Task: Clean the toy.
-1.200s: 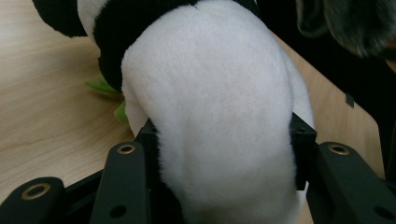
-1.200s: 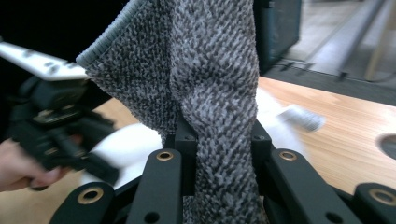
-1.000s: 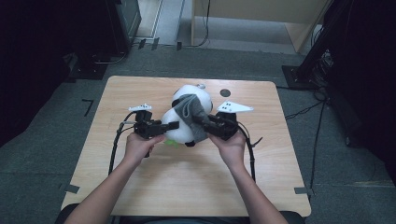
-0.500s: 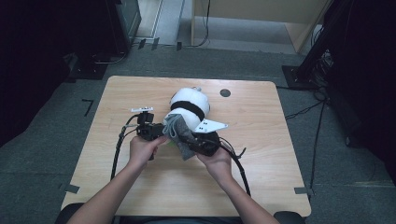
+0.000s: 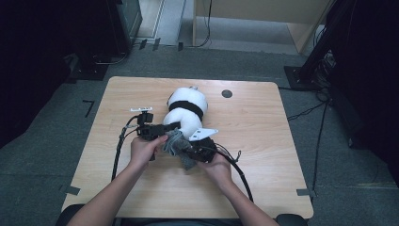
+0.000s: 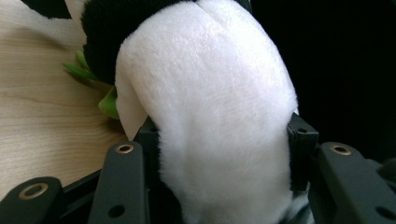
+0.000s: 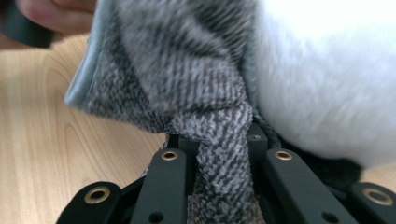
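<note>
- My left gripper [image 5: 162, 129] has its jaws clamped on the white lower end of the plush panda [image 5: 187, 113].
- The panda lies on the wooden surface [image 5: 263, 141], about midway between the side edges, nearer the far edge.
- My right gripper [image 5: 194, 149] has its jaws pinched tight on a fold of grey knitted cloth [image 7: 187, 70] beside the panda's near end.

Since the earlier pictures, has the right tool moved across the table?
Yes. The right tool has come toward the table's near edge, away from the dark hole, still gripping the grey cloth.
</note>
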Demonstrator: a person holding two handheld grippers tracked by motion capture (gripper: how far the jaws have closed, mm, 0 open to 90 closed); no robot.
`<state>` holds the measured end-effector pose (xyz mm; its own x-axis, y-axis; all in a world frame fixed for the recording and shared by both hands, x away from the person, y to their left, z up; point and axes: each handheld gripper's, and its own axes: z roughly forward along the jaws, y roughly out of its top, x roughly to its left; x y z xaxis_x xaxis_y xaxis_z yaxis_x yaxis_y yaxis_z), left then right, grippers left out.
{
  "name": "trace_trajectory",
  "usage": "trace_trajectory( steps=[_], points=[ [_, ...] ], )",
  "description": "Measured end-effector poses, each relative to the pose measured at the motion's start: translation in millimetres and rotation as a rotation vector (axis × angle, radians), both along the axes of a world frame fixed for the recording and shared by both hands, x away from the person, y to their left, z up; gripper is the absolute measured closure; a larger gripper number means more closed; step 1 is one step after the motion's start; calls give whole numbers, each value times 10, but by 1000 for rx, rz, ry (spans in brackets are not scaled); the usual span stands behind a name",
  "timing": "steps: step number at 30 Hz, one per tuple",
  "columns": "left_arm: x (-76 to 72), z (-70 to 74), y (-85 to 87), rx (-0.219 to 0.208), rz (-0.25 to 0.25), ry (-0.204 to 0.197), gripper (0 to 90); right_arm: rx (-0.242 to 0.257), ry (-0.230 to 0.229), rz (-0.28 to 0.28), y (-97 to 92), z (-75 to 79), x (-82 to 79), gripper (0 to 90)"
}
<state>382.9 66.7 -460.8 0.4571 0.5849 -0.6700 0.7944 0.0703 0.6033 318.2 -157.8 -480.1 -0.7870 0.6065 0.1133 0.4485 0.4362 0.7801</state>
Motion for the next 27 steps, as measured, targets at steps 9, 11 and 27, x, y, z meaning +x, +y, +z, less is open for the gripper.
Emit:
trace_trajectory(
  steps=[9,11,27],
  points=[
    [-21,65,12,-1,-6,-39,486,-33,27,-29,-53,-93,86,773],
    [-13,58,25,-1,0,-35,488,-39,23,-34,-87,-73,101,770],
    [3,61,84,20,20,-57,490,-16,93,-170,-492,-3,281,770]
  ],
)
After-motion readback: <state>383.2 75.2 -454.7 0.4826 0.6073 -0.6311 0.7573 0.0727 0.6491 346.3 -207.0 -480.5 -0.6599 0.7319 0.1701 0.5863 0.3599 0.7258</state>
